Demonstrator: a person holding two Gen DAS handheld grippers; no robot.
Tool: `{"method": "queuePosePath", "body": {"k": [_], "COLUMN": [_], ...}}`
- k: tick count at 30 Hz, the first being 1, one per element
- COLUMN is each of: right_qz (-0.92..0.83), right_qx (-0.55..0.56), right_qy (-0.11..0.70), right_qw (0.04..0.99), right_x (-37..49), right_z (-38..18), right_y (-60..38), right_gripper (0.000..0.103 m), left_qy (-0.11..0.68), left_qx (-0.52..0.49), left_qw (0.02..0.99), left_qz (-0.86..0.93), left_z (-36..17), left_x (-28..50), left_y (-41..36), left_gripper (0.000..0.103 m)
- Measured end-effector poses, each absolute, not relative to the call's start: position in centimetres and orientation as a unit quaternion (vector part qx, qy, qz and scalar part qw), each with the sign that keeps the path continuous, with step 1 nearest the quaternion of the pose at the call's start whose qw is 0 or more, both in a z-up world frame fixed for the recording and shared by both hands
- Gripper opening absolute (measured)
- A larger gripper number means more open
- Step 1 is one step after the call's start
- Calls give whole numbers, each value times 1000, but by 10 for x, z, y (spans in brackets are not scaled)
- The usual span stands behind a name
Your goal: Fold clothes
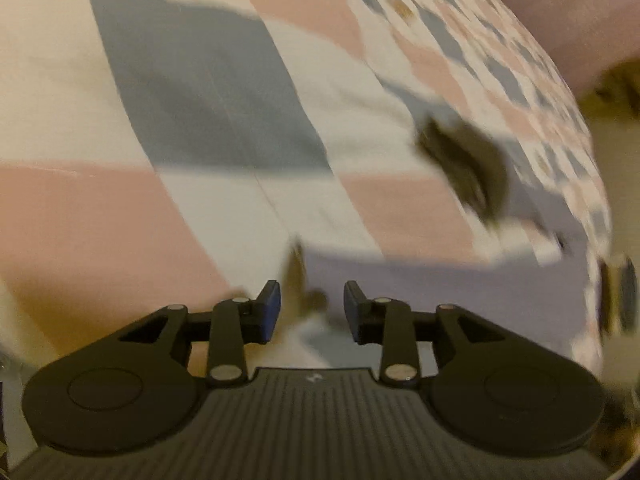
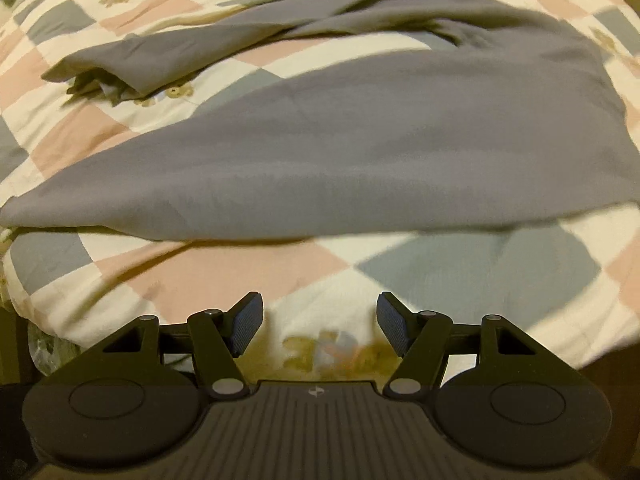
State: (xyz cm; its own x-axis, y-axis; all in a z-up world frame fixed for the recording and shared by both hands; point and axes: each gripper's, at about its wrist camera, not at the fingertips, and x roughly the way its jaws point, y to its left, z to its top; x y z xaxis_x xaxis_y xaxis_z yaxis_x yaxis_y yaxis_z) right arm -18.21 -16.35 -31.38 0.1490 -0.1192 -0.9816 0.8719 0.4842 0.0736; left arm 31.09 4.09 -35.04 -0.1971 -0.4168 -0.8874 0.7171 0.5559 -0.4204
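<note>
No lettering, no numbers, no brand name to read in either view; the only mark is a small pale emblem, too tiny to make out, on the ribbed dark grey plastic body of the left gripper [image 1: 312,307], and the same small emblem sits on the ribbed dark grey plastic body of the right gripper [image 2: 319,322]

Dim, warm yellowish light in both views. Left wrist view smears badly: the quilt [image 1: 208,112] checks streak, dark blotches toward its right edge unreadable, though the left tool [image 1: 312,308] stays sharp. Right wrist view is clearer; the grey garment [image 2: 360,148] casts a soft shadow along its near hem. Fisheye bends everything, corners black.
</note>
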Motion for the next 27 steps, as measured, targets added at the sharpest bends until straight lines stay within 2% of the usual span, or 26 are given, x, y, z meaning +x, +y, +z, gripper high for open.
{"method": "queuePosePath", "body": {"k": [3, 6, 8, 9, 15, 17, 19, 20, 27], "right_qz": [-377, -373, -367, -364, -361, -363, -364, -364, -369], "right_qx": [360, 363, 356, 354, 353, 356, 362, 363, 375], "right_qy": [536, 535, 539, 538, 532, 531, 530, 529, 523], "right_qw": [664, 666, 670, 672, 680, 678, 675, 676, 670], "right_x": [-185, -183, -178, -176, -169, -168, -167, -166, -165], "right_z": [-315, -315, -313, -312, -309, -310, -311, -311, -314], "right_y": [-154, -147, -141, -140, -132, -130, -128, -127, -122], "right_gripper": [66, 66, 66, 66, 66, 66, 66, 66, 66], "left_qy": [613, 619, 618, 617, 583, 581, 584, 584, 627], "left_qx": [163, 138, 128, 133, 141, 154, 159, 150, 82], "left_qw": [607, 610, 614, 612, 622, 636, 648, 651, 625], "left_qz": [-478, -475, -474, -476, -504, -484, -462, -461, -457], "left_z": [-358, -370, -374, -376, -360, -359, -360, -358, -370], "left_x": [288, 290, 297, 301, 321, 326, 332, 334, 323], "left_y": [43, 31, 11, -1, -65, -88, -98, -95, -39], "left_gripper": [32, 31, 24, 2, 2, 9, 40, 43, 44]}}
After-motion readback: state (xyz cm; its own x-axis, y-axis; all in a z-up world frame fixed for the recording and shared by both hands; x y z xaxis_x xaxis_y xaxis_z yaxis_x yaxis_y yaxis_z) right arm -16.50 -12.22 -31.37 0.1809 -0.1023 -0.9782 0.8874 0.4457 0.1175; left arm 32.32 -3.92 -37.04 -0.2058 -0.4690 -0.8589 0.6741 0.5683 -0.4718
